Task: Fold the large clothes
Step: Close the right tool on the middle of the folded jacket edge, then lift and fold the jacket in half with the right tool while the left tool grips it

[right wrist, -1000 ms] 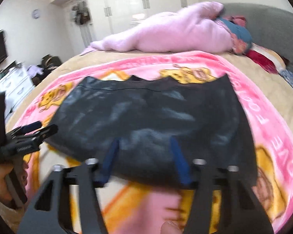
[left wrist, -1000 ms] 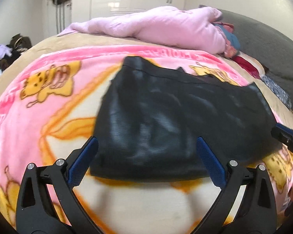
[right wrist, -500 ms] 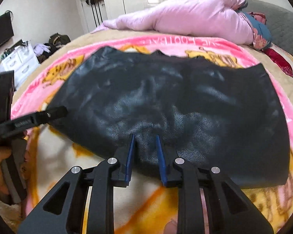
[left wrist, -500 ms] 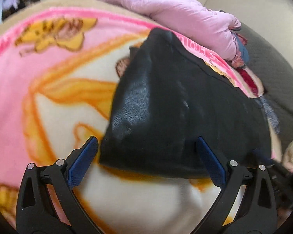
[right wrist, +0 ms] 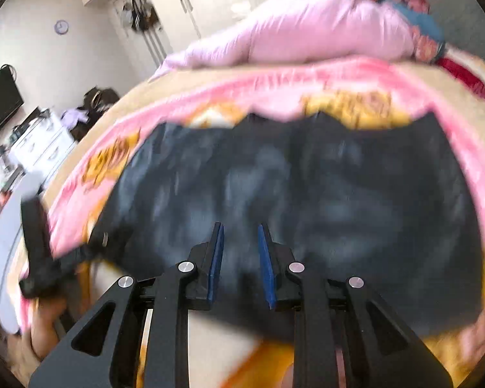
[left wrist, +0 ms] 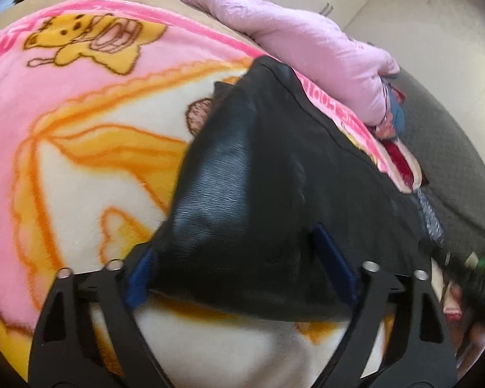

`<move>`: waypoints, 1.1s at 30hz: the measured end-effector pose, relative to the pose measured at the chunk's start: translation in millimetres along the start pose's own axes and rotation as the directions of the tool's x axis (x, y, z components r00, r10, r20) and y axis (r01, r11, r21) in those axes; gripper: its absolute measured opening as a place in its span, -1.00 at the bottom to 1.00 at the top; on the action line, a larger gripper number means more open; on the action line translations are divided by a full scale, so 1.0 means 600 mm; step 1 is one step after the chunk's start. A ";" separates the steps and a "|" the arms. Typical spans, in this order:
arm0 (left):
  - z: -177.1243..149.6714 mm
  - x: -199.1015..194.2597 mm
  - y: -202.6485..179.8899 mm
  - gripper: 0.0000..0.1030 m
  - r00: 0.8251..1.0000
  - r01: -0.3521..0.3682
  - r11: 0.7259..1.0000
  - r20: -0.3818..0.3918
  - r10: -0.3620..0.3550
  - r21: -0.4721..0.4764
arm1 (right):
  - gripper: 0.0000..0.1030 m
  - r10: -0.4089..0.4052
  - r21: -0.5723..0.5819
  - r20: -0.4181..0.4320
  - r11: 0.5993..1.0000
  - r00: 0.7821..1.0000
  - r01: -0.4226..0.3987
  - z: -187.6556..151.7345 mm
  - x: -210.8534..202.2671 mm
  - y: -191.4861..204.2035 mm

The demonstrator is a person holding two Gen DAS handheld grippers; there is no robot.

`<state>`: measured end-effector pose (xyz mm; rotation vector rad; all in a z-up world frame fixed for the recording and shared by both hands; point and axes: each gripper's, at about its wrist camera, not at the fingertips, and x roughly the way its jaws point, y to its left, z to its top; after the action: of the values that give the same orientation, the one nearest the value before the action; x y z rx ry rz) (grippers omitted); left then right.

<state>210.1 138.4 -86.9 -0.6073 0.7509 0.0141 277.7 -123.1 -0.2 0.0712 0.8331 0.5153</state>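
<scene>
garment: a black leather-look garment (left wrist: 258, 194) lies spread flat on the pink cartoon blanket (left wrist: 64, 103), below the pink quilt (left wrist: 291, 42).
left gripper (left wrist: 239, 262): at the garment's near corner, jaws apart and just closing around it, pads not clearly pressing.
right gripper (right wrist: 241, 258): over the garment's near edge, jaws narrowly apart; whether fabric is pinched cannot be told.

The left black two-finger gripper with blue pads (left wrist: 239, 268) has just been closing, jaws wide; the right black blue-padded gripper (right wrist: 241, 263) stands narrowly apart.
</scene>
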 end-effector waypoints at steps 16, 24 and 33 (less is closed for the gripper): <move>0.010 -0.053 -0.028 -0.28 0.988 0.095 0.995 0.124 -0.095 -0.001 | -0.71 -0.120 -0.002 -0.224 0.992 0.967 0.123 0.067 0.209 -0.024; 0.010 -0.069 -0.045 -0.30 0.981 0.129 0.991 0.145 -0.131 0.026 | -0.63 0.023 -0.003 -0.210 1.000 0.977 -0.024 0.013 0.040 -0.019; 0.004 -0.077 -0.068 -0.32 0.979 0.115 0.991 0.160 -0.126 0.075 | -0.56 0.029 0.086 -0.224 0.996 0.974 -0.010 0.023 0.022 -0.031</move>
<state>186.6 114.8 -34.9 -0.5807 0.5514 -0.0712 302.6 -131.2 -4.5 0.0995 1.0770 0.5125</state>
